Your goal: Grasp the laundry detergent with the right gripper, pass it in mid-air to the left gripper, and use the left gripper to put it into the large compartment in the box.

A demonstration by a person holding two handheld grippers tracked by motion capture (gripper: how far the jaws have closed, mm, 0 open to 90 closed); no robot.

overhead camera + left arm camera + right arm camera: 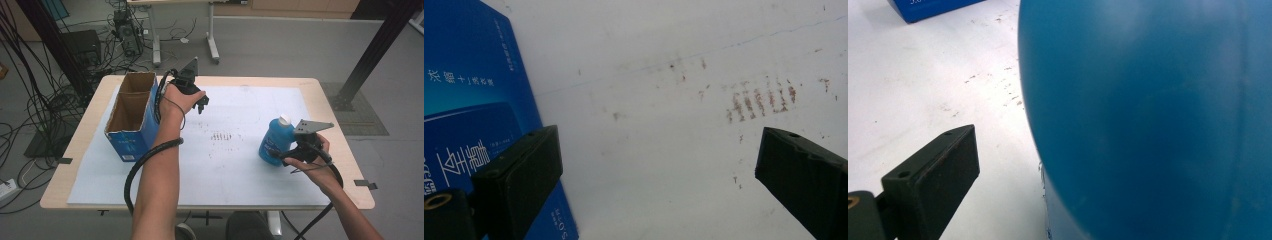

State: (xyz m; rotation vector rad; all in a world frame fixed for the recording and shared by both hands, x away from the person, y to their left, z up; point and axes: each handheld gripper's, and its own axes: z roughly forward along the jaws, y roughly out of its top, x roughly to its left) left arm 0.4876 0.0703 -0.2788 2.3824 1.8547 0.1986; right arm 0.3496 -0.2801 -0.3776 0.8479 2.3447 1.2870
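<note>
A blue bottle [272, 142] with a white cap [284, 120] stands slightly tilted on the right side of the white sheet [230, 165]. My right gripper [283, 153] is at its near right side, open. In the right gripper view the bottle [1148, 115] looms very close, and one black finger [935, 172] stands apart from its left flank; the other jaw is hidden behind it. My left gripper [202, 103] hovers over the sheet just right of an open blue cardboard box [131, 117]. Its jaws [659, 170] are wide open with nothing between them, and the box wall [469, 95] lies to their left.
Brown smudges [223, 136] mark the middle of the sheet. The wooden table [327, 100] ends close to the sheet on every side. Cables and equipment [125, 30] lie on the floor behind, and a black post [375, 50] stands at the far right.
</note>
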